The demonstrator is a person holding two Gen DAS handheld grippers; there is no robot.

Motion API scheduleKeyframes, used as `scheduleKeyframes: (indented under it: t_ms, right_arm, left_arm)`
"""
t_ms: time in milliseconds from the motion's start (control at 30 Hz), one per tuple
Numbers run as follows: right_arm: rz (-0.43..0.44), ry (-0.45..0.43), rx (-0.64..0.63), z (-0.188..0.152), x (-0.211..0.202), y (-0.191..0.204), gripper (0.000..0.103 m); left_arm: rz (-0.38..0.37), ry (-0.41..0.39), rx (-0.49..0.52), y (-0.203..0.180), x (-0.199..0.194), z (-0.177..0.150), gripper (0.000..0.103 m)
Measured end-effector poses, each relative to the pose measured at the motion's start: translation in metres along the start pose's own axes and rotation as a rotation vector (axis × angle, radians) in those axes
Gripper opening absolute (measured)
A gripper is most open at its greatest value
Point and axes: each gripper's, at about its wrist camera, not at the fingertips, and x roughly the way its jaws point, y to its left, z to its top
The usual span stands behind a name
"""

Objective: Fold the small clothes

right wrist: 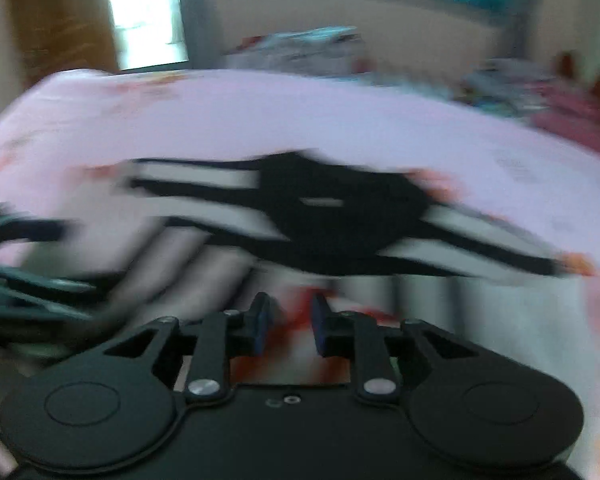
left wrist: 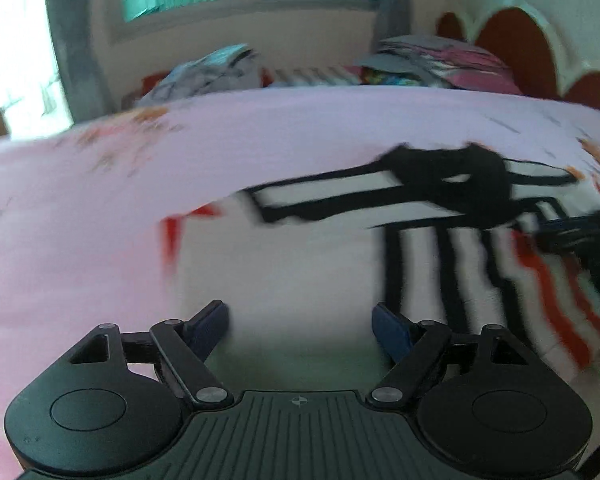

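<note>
A small white garment (left wrist: 300, 248) with black stripes and red trim lies spread on the pink bed sheet (left wrist: 100, 200). My left gripper (left wrist: 298, 312) hovers over its plain white part, jaws wide open with nothing between them. At the right edge of that view the dark right gripper (left wrist: 580, 236) sits over the striped, red-edged side. In the blurred right wrist view the garment (right wrist: 332, 220) shows its black middle panel. My right gripper (right wrist: 291, 304) has a narrow gap between its pads, red and white cloth lying just below it, not clearly pinched. The left gripper (right wrist: 24, 284) appears at the left edge.
Piles of folded or bundled clothes (left wrist: 216, 72) (left wrist: 440, 64) sit along the bed's far side. A red scalloped headboard (left wrist: 516, 40) stands at the back right. A bright doorway (left wrist: 16, 60) is at the left, teal curtains above. Pink sheet (right wrist: 260, 120) stretches beyond the garment.
</note>
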Motion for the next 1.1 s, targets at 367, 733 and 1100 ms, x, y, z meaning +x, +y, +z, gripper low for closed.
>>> scheduleKeyframes:
  t_ms: [367,733,1100]
  right_arm:
    - [0.196,-0.021,0.089,-0.021,-0.054,0.009,0.033]
    - [0.056,0.02,0.089,-0.055,-0.056,-0.026,0.013]
    - [0.02,-0.006,0.131,-0.058,-0.071,-0.032,0.021]
  left_arm:
    - [-0.039,-0.107,0.014,-0.041,-0.067,-0.015,0.08]
    - [0.038,-0.006,-0.038,0.0,-0.053,-0.057,0.082]
    - [0.001,-0.167,0.011,-0.031,-0.099,-0.054,0.083]
